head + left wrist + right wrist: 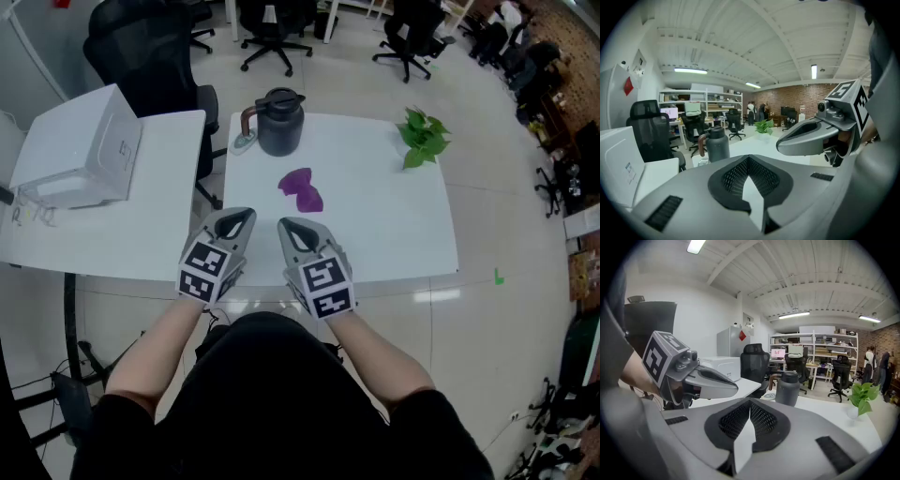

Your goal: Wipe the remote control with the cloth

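head view: purple cloth [302, 190] crumpled at centre of bench [394, 220], soft and light, best pinched at a raised fold; left gripper [238, 218] and right gripper [292, 226] closed, empty, near front edge; remote not clearly identifiable.

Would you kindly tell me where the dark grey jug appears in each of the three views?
Head view: the dark grey jug, top centre, on the white table.
Left gripper view: jug left of centre.
Right gripper view: jug just right of centre.
Shared landmark: the green plant, right of it in every view.
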